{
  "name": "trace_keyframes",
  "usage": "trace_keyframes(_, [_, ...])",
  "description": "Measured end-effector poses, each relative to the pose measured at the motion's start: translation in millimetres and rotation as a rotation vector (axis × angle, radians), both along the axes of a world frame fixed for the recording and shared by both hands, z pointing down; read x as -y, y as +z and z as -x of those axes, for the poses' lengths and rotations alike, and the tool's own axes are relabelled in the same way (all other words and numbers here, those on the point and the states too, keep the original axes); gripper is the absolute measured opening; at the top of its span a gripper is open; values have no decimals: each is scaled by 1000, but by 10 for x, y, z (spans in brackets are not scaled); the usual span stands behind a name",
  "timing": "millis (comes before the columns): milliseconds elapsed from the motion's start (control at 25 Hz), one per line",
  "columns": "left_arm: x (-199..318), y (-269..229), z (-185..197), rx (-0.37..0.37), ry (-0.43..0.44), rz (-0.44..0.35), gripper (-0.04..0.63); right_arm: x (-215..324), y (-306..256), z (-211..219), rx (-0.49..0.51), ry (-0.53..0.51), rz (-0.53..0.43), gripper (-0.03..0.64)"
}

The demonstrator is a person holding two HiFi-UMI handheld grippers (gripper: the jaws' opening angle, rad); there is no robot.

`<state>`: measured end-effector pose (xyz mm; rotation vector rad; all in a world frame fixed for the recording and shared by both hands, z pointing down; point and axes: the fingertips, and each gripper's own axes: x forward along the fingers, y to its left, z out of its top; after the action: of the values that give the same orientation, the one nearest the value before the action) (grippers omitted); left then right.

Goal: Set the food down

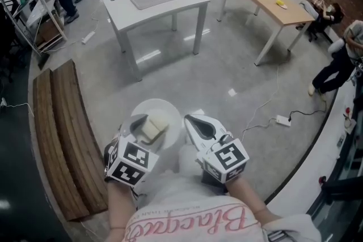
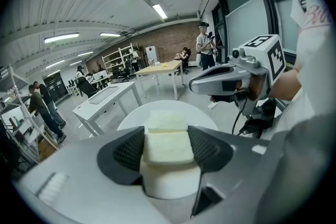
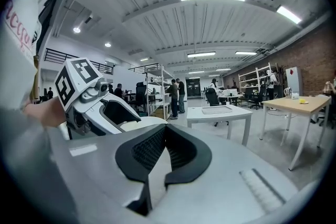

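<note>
Concrete floor (image 1: 227, 76) below; two food blocks (image 2: 167, 120) are seen over one plate (image 2: 206, 119), one clenched by left gripper (image 2: 168, 148); right gripper (image 3: 160, 157) closed, empty.

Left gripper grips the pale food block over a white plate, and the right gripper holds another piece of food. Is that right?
Not quite. The right gripper holds nothing: the right gripper view shows its jaws together and empty. The left gripper does grip the pale food block over the white plate.
</note>
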<state>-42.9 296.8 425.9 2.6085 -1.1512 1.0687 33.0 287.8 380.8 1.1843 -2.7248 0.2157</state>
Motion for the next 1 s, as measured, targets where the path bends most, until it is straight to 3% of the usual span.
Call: trace_keyframes(1000, [1531, -145, -130, 11, -65, 3, 261, 1449, -6, -10, -30, -193, 25, 2])
